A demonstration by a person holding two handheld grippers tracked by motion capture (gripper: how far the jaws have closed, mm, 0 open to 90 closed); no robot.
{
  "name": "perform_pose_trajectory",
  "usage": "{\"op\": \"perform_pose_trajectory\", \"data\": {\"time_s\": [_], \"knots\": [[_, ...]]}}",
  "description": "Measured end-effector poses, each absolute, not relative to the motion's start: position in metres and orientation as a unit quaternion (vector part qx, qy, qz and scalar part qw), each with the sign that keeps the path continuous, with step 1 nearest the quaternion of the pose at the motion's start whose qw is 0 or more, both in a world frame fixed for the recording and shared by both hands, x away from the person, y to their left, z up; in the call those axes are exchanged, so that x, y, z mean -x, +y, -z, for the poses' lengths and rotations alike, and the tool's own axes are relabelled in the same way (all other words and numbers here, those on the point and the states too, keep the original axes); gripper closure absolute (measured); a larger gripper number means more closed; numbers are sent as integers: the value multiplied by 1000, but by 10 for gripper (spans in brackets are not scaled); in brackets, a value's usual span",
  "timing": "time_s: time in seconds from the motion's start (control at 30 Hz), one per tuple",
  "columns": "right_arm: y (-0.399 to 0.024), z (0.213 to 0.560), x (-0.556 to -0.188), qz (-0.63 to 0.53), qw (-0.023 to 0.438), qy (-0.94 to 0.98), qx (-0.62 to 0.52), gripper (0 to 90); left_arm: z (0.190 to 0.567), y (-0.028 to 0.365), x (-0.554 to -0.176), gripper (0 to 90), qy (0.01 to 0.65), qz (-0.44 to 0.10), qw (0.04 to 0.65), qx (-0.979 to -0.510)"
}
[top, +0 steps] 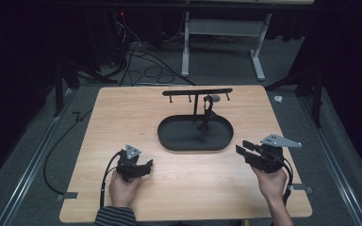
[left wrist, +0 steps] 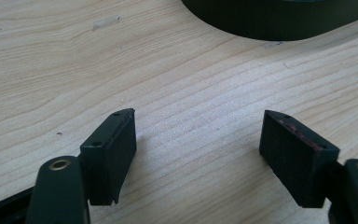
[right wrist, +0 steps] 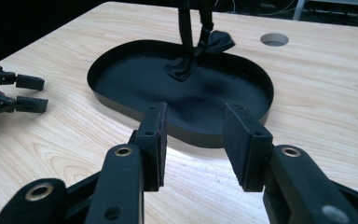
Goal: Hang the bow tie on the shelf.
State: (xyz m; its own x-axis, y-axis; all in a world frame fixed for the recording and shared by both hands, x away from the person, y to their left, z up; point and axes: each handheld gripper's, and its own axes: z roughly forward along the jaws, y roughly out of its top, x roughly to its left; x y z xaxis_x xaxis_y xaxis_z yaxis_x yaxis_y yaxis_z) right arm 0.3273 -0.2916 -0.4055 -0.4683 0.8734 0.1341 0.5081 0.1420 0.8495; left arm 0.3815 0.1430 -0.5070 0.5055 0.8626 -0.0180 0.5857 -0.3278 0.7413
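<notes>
So the bench (top: 179,188) is a light wood top, and sitting around the middle of it, a bit toward the far edge, is a black oval tray (top: 169,136). A thin black stand (top: 196,101) rises from the tray with a crossbar on top that has small pegs hanging off it. Something dark and floppy, maybe a strap or cloth (right wrist: 205,46), hangs from the stand down into the tray; can't really tell what it is.

The right tool (top: 243,148) is near the right edge of the bench, just off the tray's right end and pointing at it. In the right gripper view its jaws are partly apart with nothing between them, just the tray rim (right wrist: 191,137) showing through the gap.

The left tool (top: 147,165) is nearer the front edge, left of centre, a little way short of the tray. In the left gripper view its jaws are spread wide over bare wood, gripping nothing, with the tray's edge (left wrist: 270,23) up at the top.

There's a round hole (right wrist: 274,39) in the bench beyond the tray in the right gripper view.
</notes>
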Motion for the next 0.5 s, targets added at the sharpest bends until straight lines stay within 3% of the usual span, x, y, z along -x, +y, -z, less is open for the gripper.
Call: {"op": "perform_pose_trajectory", "data": {"time_s": [0.5], "knots": [[-285,418,-326,-461,184,725,-478,622,507,143,-381,277,458,-195,356,-791]]}}
